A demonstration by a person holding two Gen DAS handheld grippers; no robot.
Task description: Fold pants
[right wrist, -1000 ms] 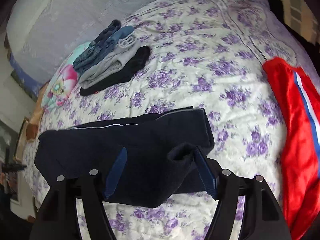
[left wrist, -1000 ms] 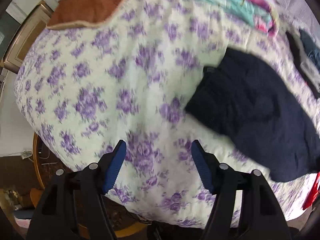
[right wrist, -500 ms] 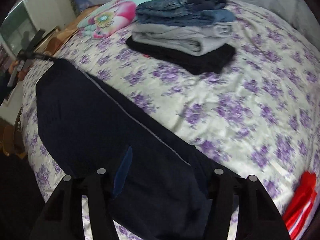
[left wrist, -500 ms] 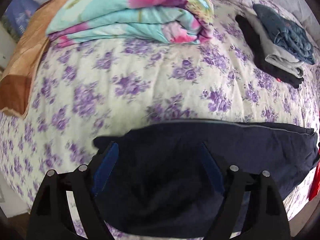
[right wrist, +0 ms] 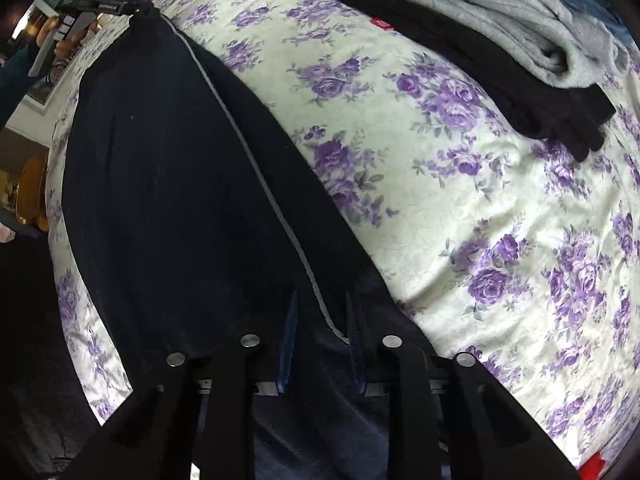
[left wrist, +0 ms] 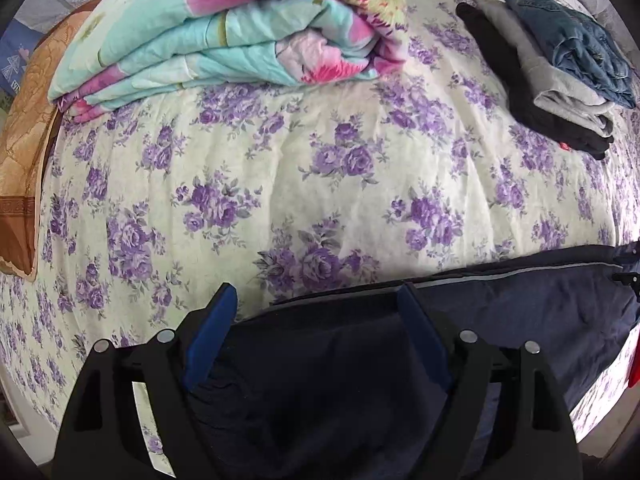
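**A:** On the bed, the navy pants (right wrist: 168, 184) are laid out long and flat across the purple-flowered cover (left wrist: 280, 184), a thin pale stripe running down the side seam. One end is pinched by the right gripper (right wrist: 322, 320): its jaws have just been closing, and the fabric by the stripe is caught between the blue pads.

**B:** And the left gripper (left wrist: 316, 300)? Its jaws are spread wide over the other end of the pants, dark cloth bunched between them, but no squeeze can be seen tbh.

**A:** Agreed. Behind, a folded floral quilt (left wrist: 224, 28) is parked, and a stack of folded clothes (left wrist: 560, 64) is set well apart from the pants.
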